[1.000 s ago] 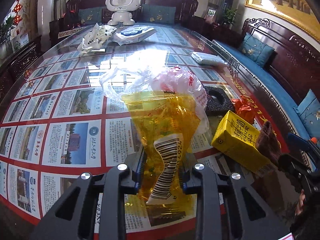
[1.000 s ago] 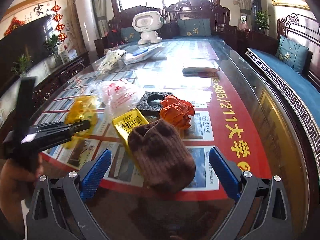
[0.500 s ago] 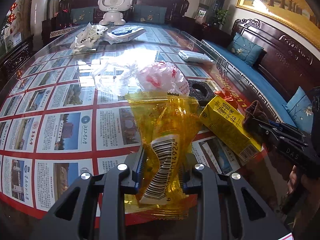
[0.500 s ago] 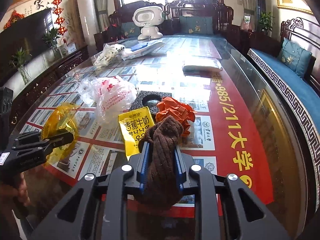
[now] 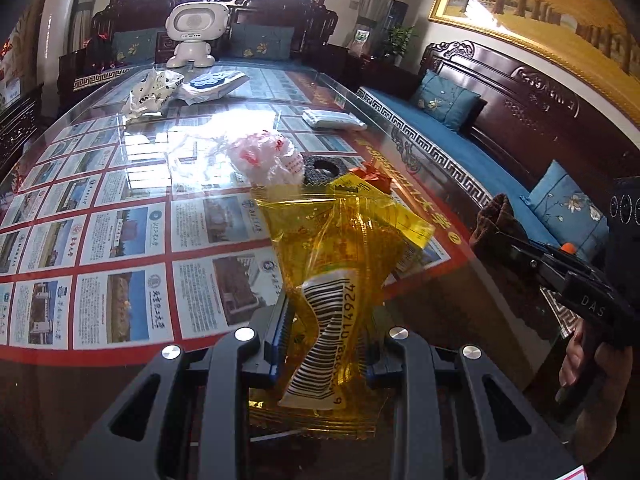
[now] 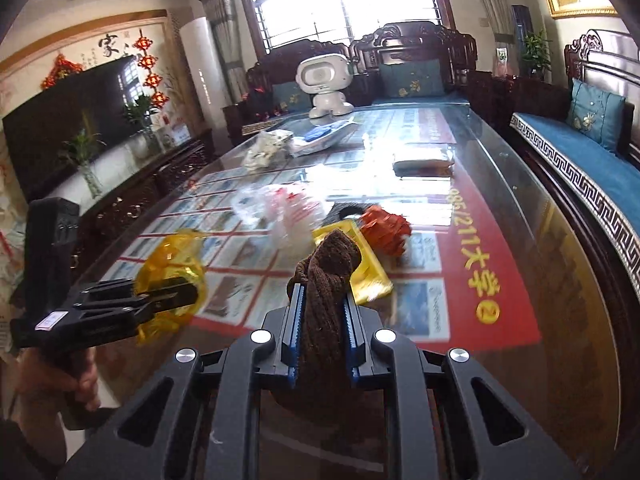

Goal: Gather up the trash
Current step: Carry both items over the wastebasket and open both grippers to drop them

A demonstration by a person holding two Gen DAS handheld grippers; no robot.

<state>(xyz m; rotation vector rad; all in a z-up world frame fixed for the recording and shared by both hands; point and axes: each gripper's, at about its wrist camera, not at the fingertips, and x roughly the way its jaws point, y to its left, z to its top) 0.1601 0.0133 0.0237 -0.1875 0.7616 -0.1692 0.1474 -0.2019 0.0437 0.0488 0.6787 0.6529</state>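
Both loads hang near the table's edge, seemingly clear.

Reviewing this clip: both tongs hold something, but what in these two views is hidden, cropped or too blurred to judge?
- Bin for the trash: in neither view.
- Yellow drink carton: left wrist view, mostly behind the amber plastic wrapper.
- Black foam block: right wrist view, mostly hidden by the carton and motion blur.
- Brown knitted cloth: right wrist view, its lower end vanishes between the tongs' arms.

Right gripper clamped on brown sock above glass table; left gripper pinching yellow wrapper.
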